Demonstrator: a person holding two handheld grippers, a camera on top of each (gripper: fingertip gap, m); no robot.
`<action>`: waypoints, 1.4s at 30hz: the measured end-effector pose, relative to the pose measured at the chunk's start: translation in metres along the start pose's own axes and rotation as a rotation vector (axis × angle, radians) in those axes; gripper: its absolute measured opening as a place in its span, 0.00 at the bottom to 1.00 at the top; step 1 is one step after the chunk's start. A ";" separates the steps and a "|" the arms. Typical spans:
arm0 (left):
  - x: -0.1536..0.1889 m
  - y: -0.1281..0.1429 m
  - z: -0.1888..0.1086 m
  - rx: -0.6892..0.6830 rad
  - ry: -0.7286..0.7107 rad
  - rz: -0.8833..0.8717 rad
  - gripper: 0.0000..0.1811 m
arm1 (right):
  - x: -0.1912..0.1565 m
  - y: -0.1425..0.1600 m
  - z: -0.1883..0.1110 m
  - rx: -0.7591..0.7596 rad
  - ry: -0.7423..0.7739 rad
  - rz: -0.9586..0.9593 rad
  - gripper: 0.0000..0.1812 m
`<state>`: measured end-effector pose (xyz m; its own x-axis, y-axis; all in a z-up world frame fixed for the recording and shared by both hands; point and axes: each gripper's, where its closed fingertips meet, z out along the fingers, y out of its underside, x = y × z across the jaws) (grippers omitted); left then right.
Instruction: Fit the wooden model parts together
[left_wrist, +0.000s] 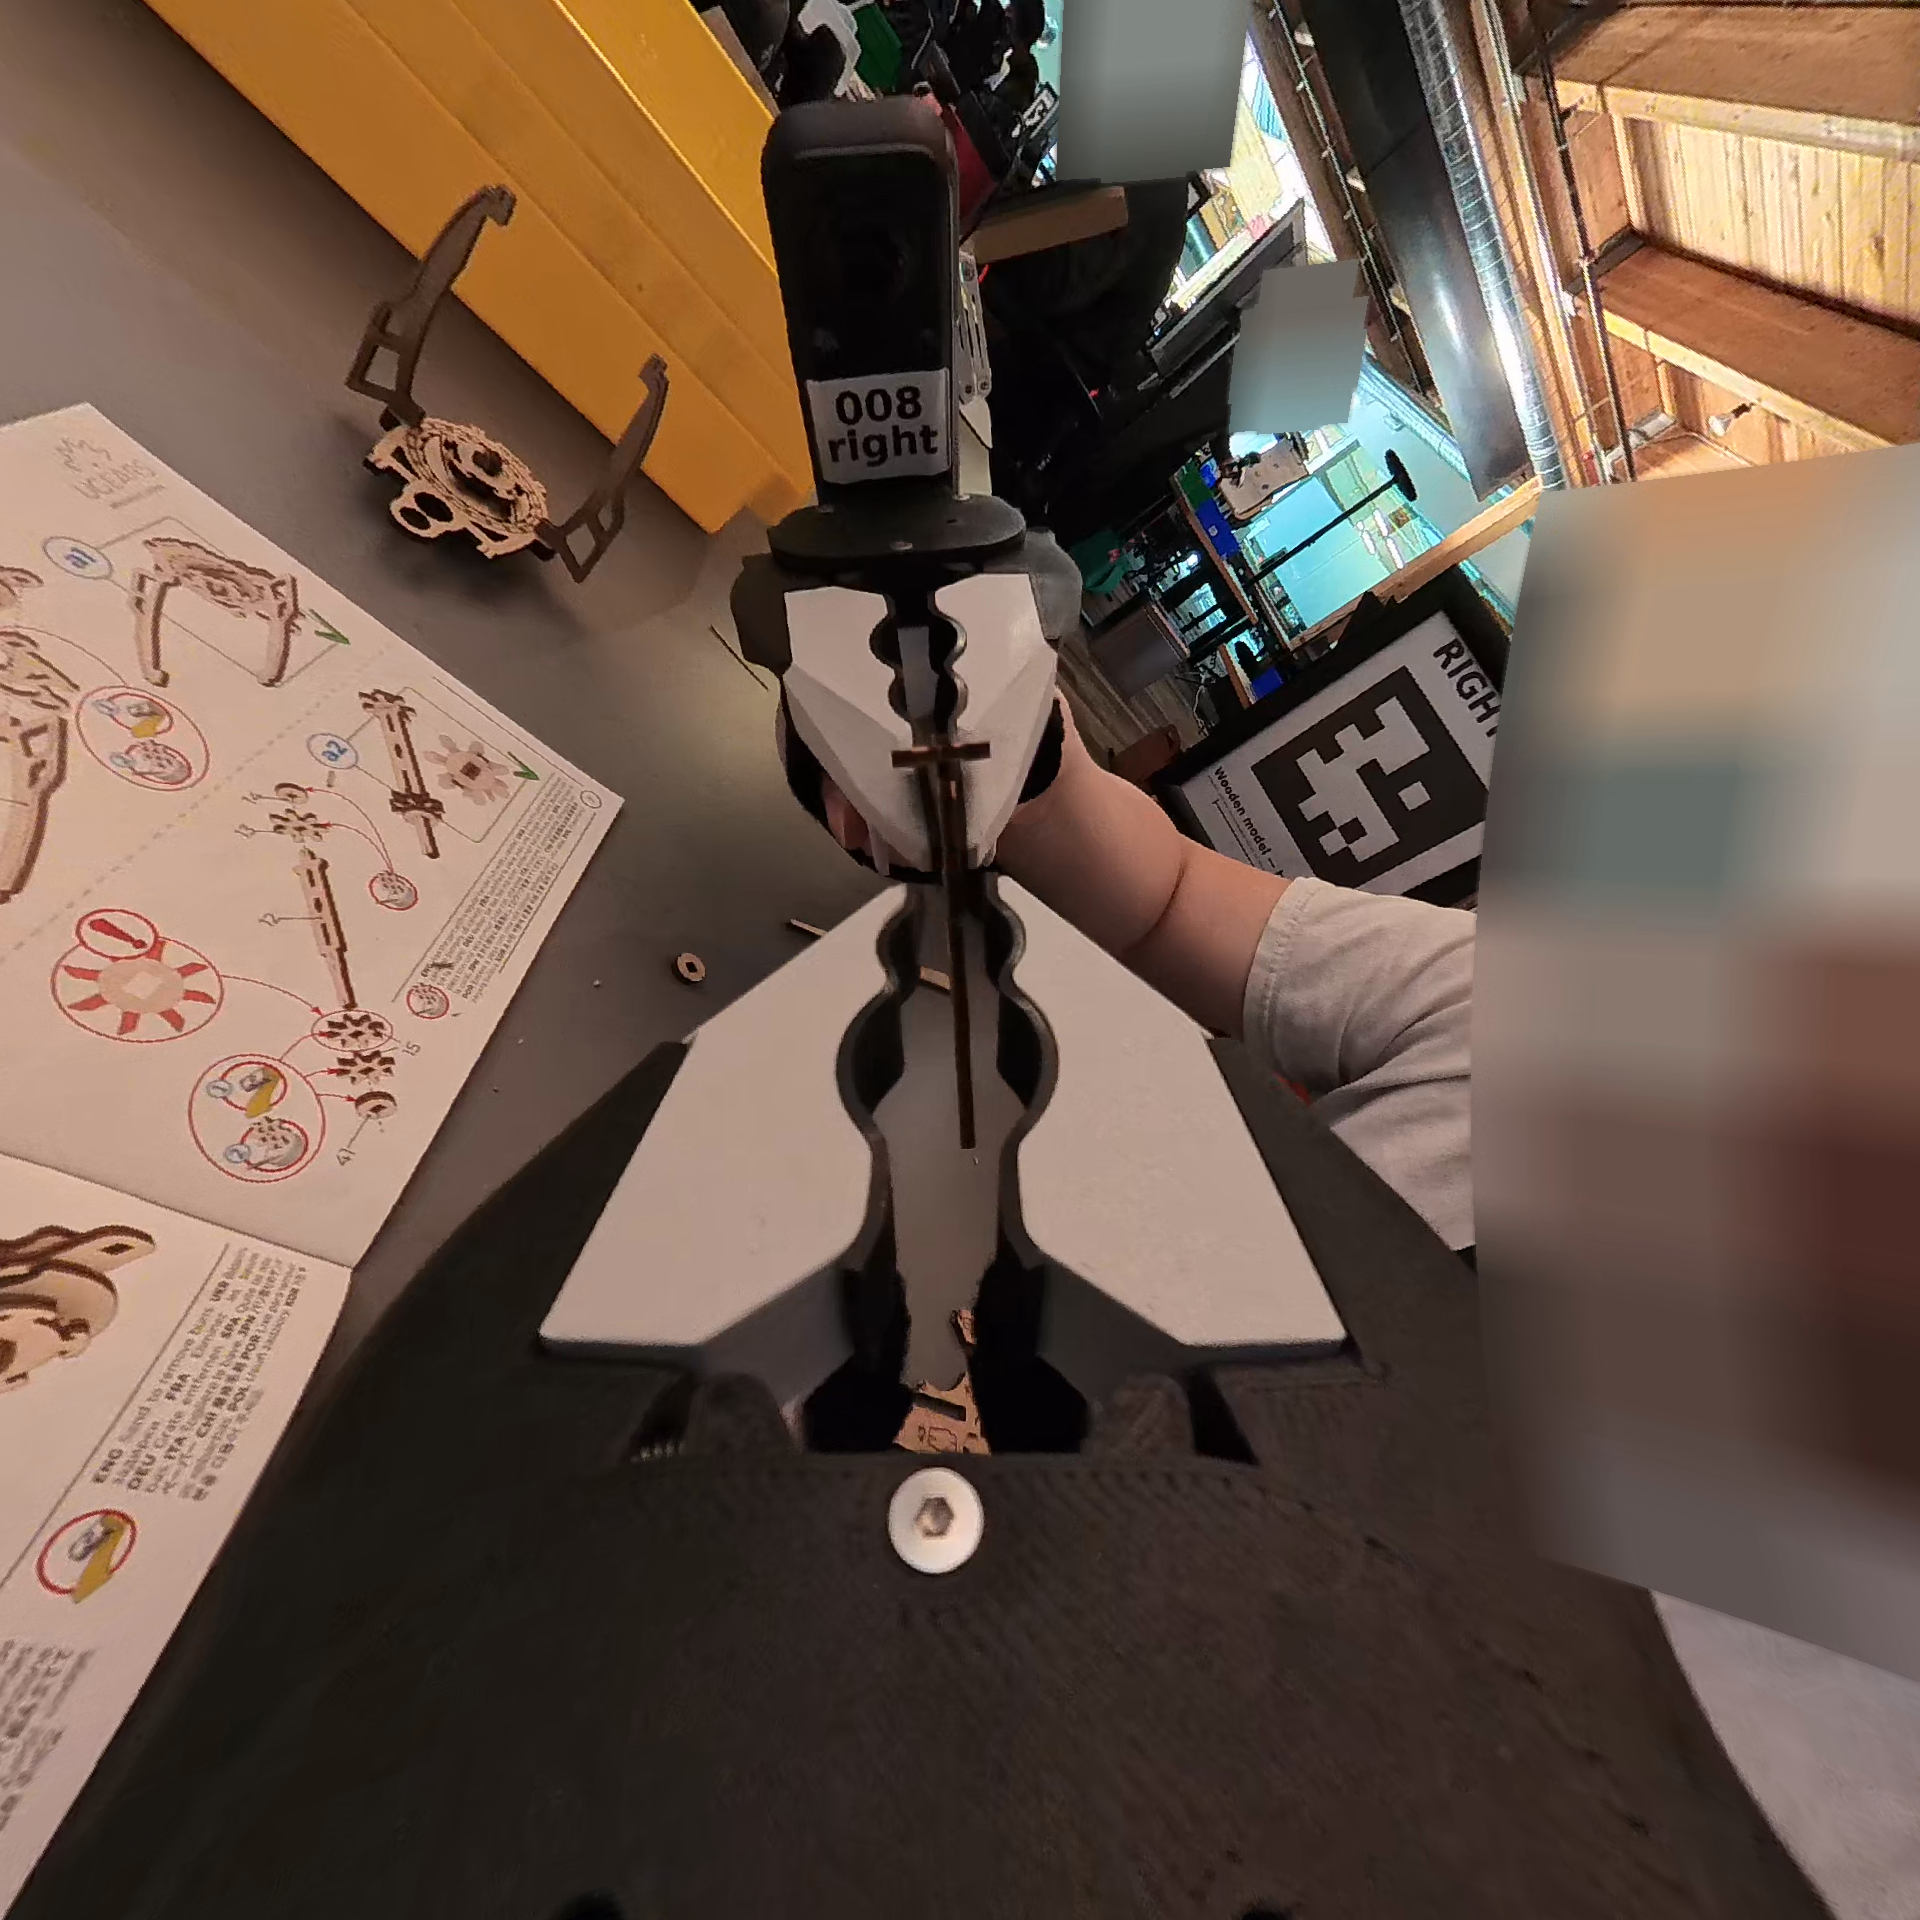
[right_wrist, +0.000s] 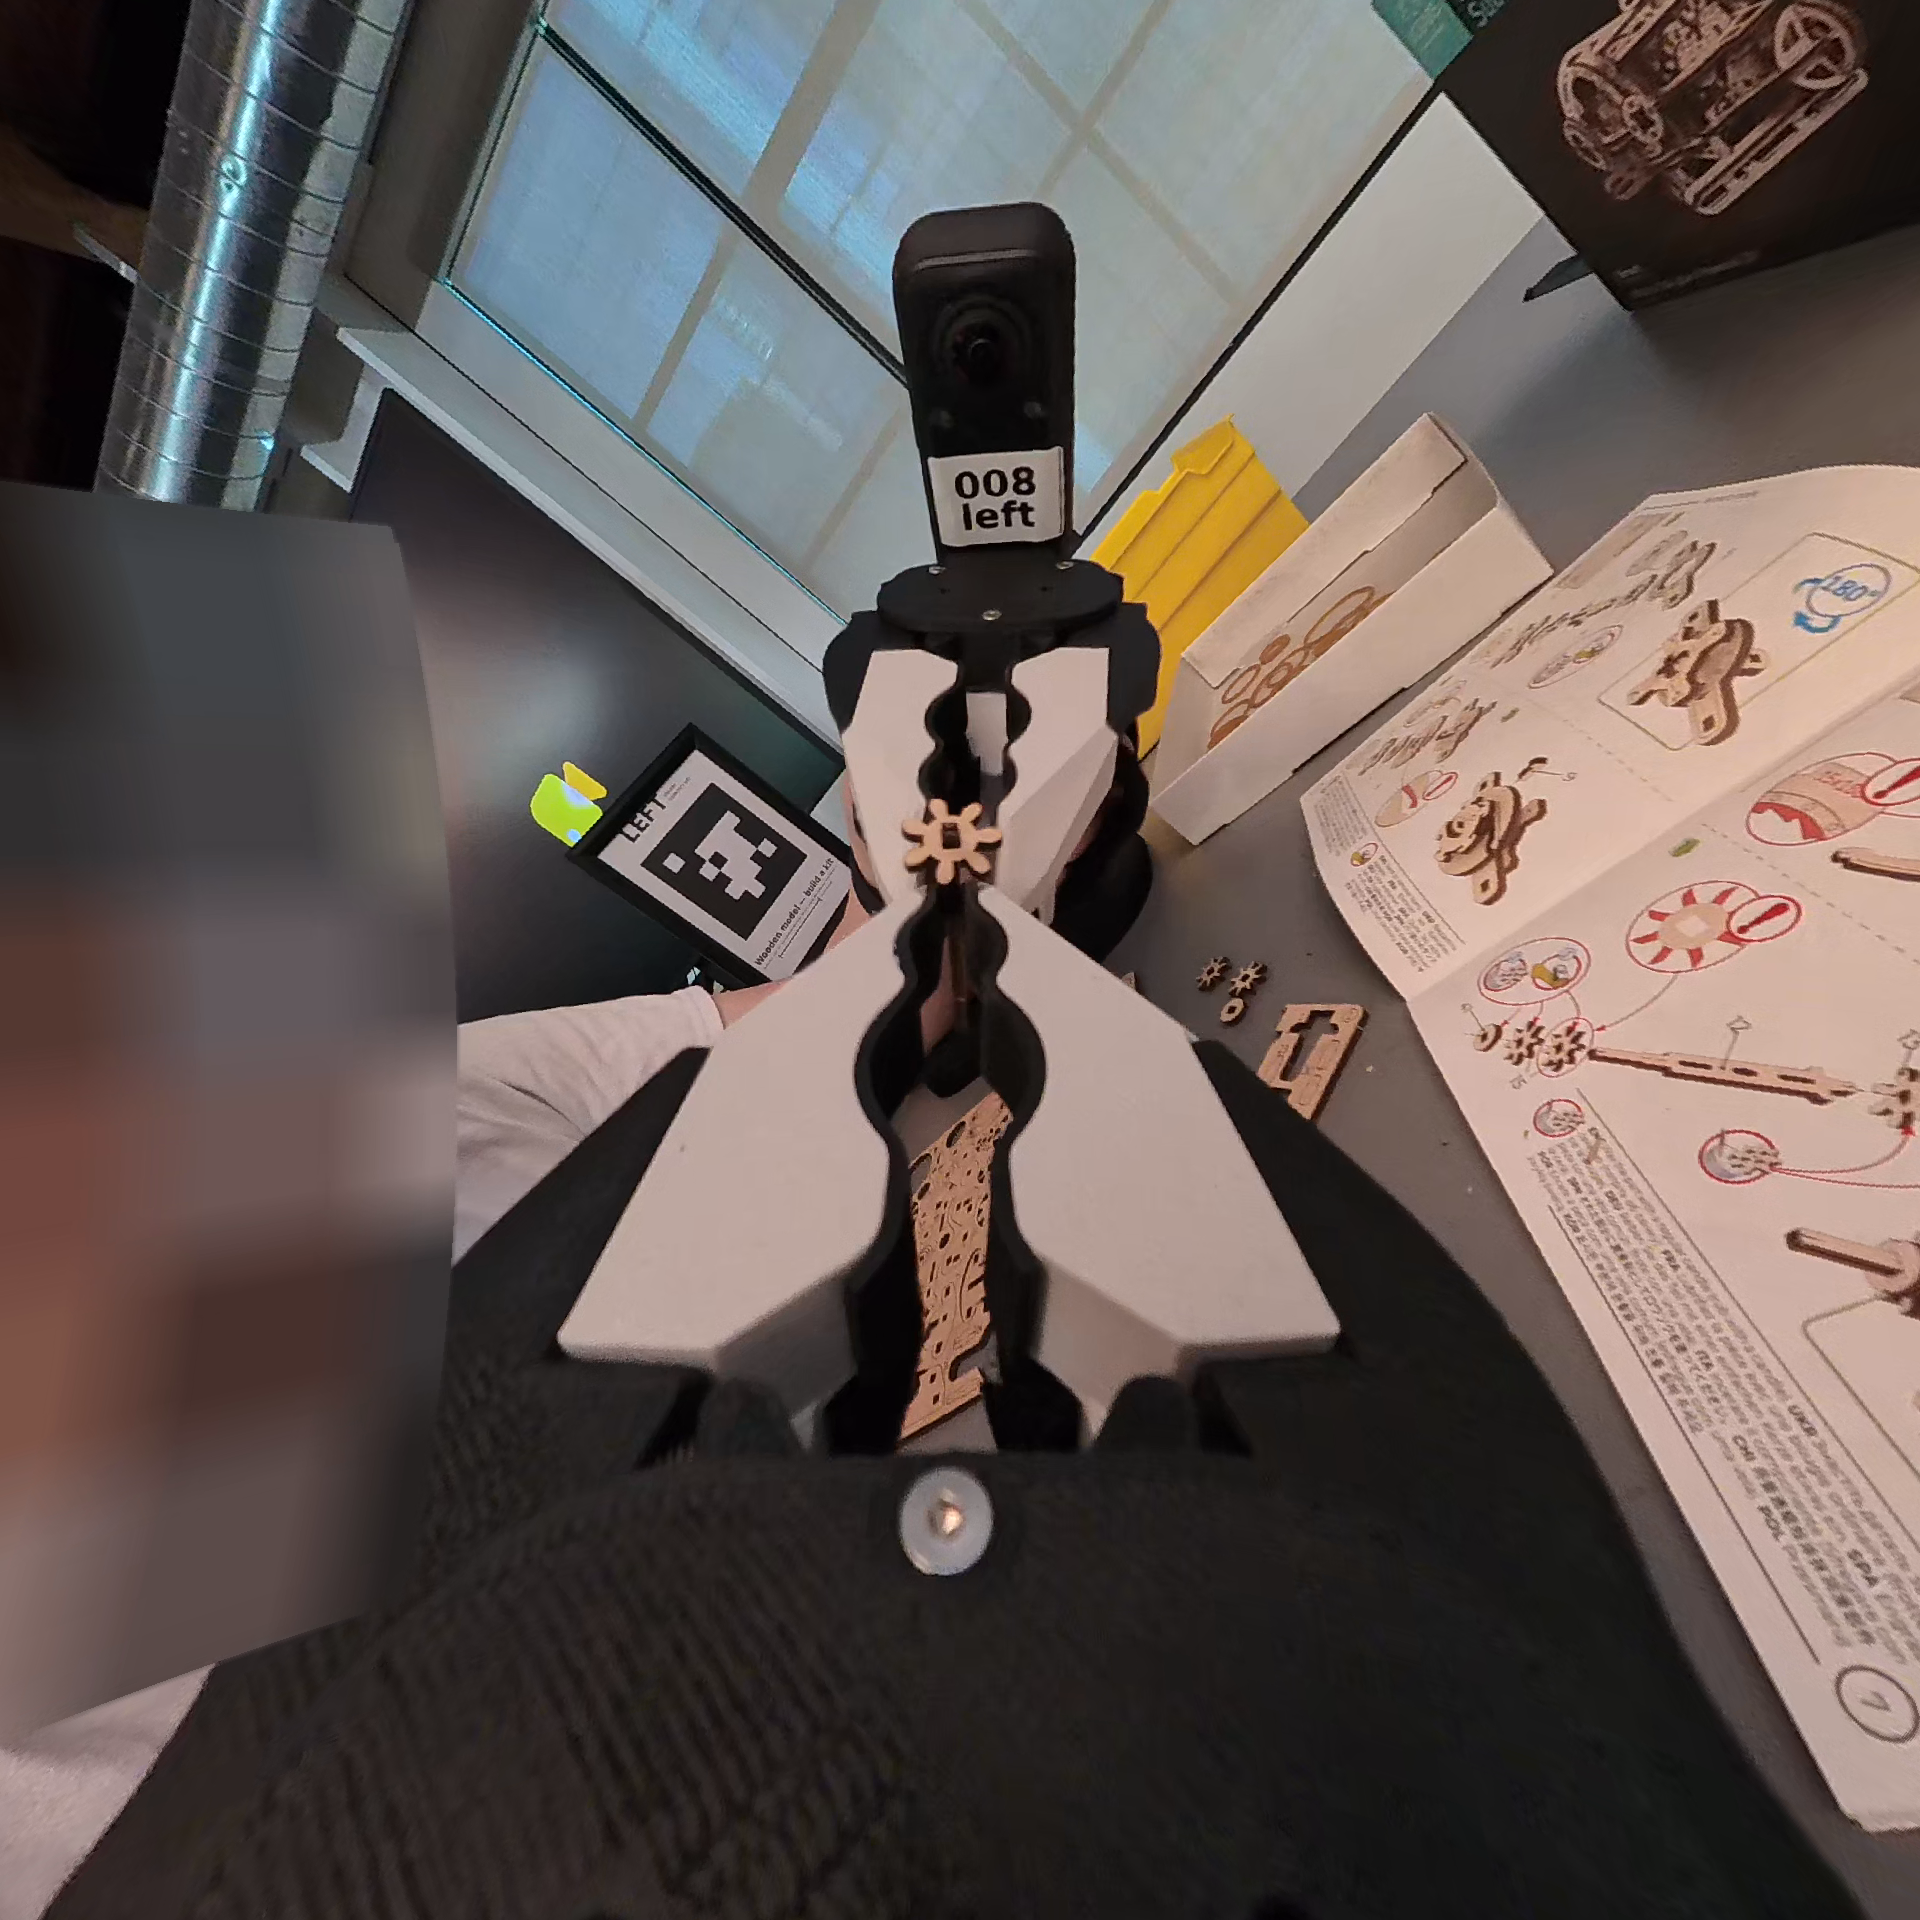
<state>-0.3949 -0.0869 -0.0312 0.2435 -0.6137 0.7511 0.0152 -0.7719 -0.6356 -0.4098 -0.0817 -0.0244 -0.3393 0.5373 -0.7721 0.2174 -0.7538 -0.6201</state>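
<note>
Two claws tip to tip above a grey table, left claw pinching a thin wooden stick, right claw pinching the wooden gear on its end, one instruction sheet, two small gears loose, one yellow bin, windowed workshop.

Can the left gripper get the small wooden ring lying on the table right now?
Probably not as things stand. The left gripper is shut on the wooden rod, so its jaws are taken. The small wooden ring lies in the open with nothing over it, so the way looks free once the rod is let go.
</note>
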 end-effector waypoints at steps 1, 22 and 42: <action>0.000 0.002 0.002 -0.006 0.002 0.000 0.04 | 0.000 0.001 0.000 -0.005 0.002 -0.001 0.01; -0.001 0.004 0.004 -0.005 0.035 -0.020 0.00 | 0.011 -0.010 -0.008 0.008 0.126 -0.153 0.18; 0.003 0.011 0.005 -0.064 0.021 0.023 0.00 | -0.005 -0.008 -0.003 0.039 -0.015 -0.060 0.09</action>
<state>-0.3892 -0.0964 -0.0371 0.2225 -0.6339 0.7408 -0.0522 -0.7665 -0.6402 -0.4070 -0.0768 -0.0157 -0.3646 0.5766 -0.7311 0.1602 -0.7346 -0.6593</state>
